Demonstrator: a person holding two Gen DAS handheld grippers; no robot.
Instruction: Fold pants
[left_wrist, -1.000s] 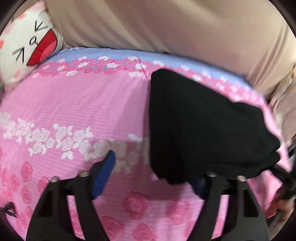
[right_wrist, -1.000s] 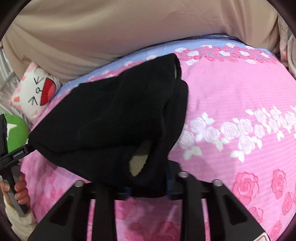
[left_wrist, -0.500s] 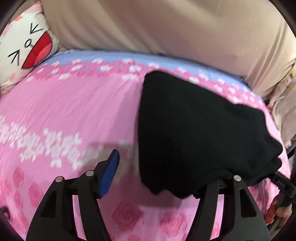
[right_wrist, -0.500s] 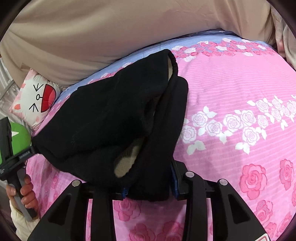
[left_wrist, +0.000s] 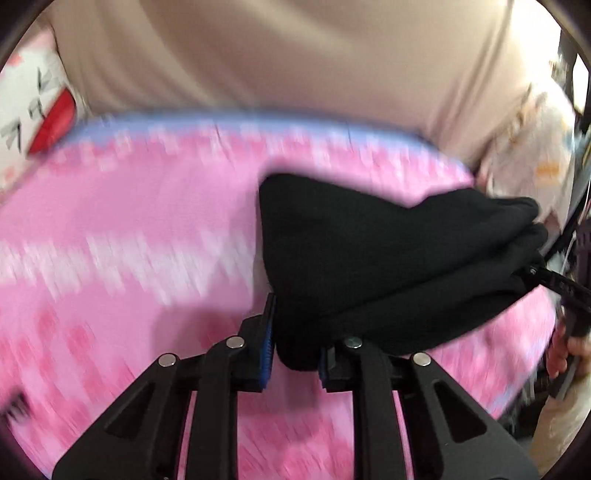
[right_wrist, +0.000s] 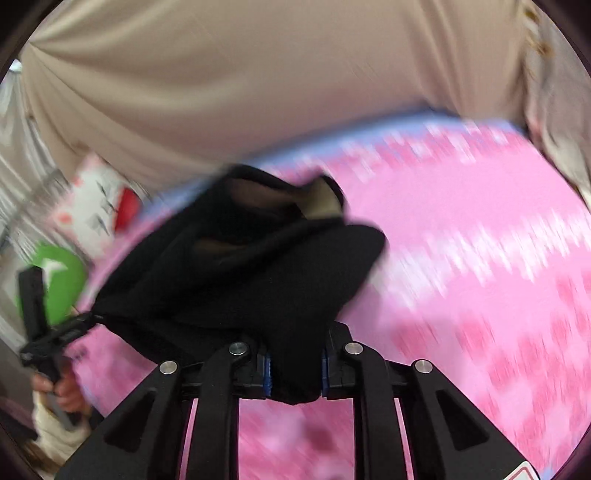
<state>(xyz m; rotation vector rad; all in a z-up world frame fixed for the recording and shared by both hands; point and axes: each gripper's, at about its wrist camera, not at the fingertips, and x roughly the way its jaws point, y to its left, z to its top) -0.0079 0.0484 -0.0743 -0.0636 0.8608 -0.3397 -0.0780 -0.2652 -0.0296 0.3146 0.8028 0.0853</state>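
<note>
The black pants (left_wrist: 369, 251) hang in a folded bundle over the pink bed, stretched between both grippers. In the left wrist view my left gripper (left_wrist: 295, 350) is closing, and its blue pads pinch the near corner of the cloth. The right gripper's tip (left_wrist: 546, 280) holds the bundle's far right end. In the right wrist view the pants (right_wrist: 258, 277) are bunched, with pale lining showing at the top. My right gripper (right_wrist: 295, 365) is closing with a thick fold of them squeezed between its pads. The left gripper (right_wrist: 55, 332) grips the far left corner. Both views are blurred by motion.
A pink rose-print sheet (left_wrist: 129, 240) covers the bed. Beige fabric (left_wrist: 295, 55) rises behind it. A white cat-face pillow (right_wrist: 96, 206) and a green object (right_wrist: 62, 280) lie at the left end. A hand (right_wrist: 62, 391) holds the left gripper's handle.
My left jaws, open beside the pants before, have closed on the near corner. The right gripper has risen with its fold, and the pants have bunched up and lifted.
</note>
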